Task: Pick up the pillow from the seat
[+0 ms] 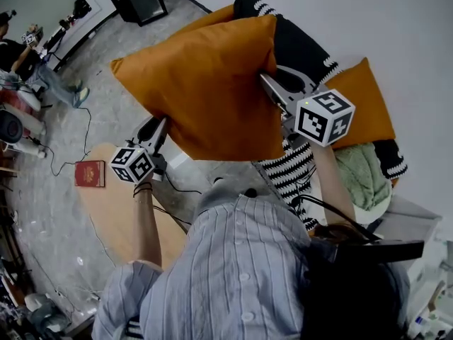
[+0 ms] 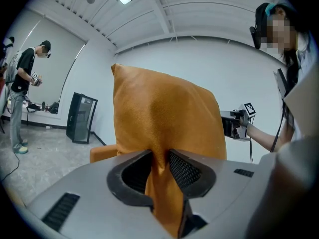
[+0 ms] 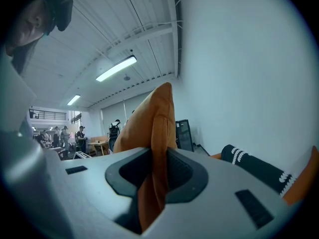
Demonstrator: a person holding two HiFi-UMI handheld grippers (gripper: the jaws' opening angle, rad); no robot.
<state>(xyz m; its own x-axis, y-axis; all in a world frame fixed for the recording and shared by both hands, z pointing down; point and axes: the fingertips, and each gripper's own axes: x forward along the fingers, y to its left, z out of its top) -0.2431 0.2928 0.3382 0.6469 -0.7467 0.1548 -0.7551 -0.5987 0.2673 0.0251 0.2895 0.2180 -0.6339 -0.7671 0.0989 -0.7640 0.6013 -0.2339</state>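
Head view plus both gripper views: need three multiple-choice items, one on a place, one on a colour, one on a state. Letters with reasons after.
1. Where does the small red book lie?
A. on the tan oval wooden table
B. on the seat
C. on the floor by the black cabinet

2. What colour is the large fabric pillow held up in the air?
A. green
B. orange
C. black

3. How do the left gripper and right gripper stand?
A. both open and empty
B. only the left one shut
C. both shut on the pillow's edges

1 A: the head view shows the book at the table's edge.
2 B: it is orange in all three views.
3 C: each gripper view shows orange fabric pinched between its pads.
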